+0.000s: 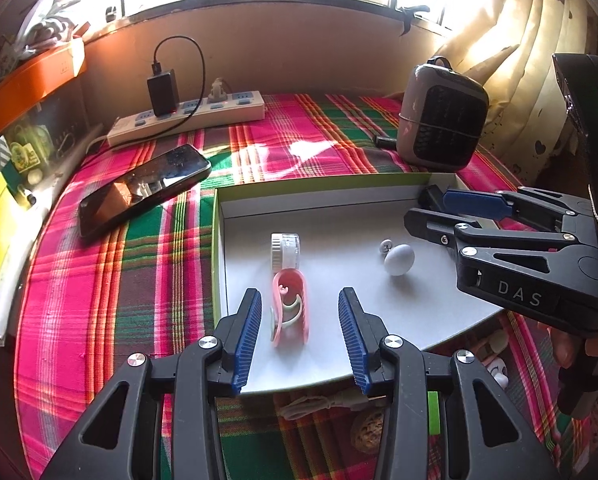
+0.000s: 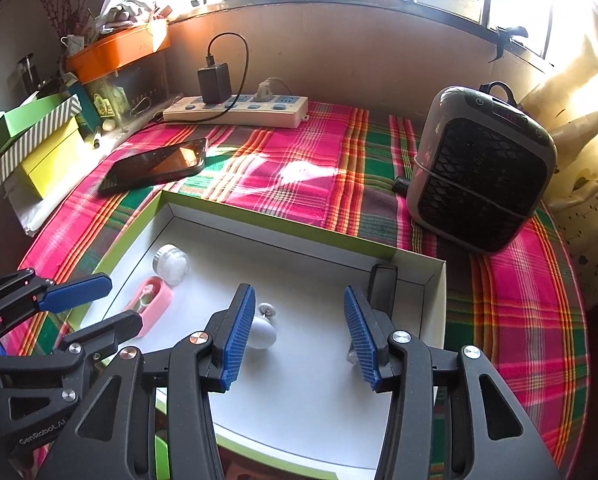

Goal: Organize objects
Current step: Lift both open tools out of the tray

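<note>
Sunlit plaid cloth in pink, green and orange covers the surface under a barred window, and on it sits a shallow white box with a green outer wall. Nearest in the left wrist view, the left gripper hangs over the box's near edge with its jaws spread and nothing pressed between the pads; the pink clip lies on the box floor in the gap, closer to the left pad, its long axis running straight away from the gripper. Just beyond it, touching or nearly so, one small clear jar lies on its side. To the right, one white egg-shaped piece rests beside a tiny white bit, under the right gripper, whose jaws are likewise spread and empty, the egg shape sitting by its left pad. So the left hand is nearer the clip and jar, the right hand nearer the egg shape. A dark block stands at the box's far right corner. Farther back lie one phone, one power strip with a black charger, and one grey heater.
</note>
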`<state>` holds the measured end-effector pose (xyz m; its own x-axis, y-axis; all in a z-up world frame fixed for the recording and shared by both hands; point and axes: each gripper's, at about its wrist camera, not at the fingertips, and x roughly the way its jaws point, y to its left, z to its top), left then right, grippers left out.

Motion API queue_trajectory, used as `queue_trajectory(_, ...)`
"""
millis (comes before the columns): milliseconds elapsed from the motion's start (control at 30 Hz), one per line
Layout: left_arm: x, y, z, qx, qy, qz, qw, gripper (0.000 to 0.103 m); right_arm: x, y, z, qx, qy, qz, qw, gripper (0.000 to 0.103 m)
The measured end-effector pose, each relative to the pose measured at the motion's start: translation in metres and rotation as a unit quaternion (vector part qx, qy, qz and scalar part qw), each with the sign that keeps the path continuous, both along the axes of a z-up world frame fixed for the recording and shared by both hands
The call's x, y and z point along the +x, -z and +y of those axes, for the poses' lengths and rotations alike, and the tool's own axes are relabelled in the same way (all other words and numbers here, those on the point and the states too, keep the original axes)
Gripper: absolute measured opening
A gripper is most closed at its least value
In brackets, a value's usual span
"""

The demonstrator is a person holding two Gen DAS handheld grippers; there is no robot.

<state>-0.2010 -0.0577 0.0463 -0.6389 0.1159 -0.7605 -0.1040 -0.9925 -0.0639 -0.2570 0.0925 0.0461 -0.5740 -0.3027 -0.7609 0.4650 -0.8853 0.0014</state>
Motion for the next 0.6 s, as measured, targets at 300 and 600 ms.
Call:
queue_trajectory(300, 0.019, -0.007, -0.004, -0.001, -0.003, 0.013, 0.9999, 0.038, 0.024, -0.007, 0.010, -0.010, 0.010, 0.012, 1.000, 0.048)
queue_trajectory(600, 0.038, -0.009, -0.008, 0.006, -0.004, 0.020, 0.9998, 0.039, 0.048, -0.011, 0.019, -0.020, 0.022, 0.020, 0.999, 0.048)
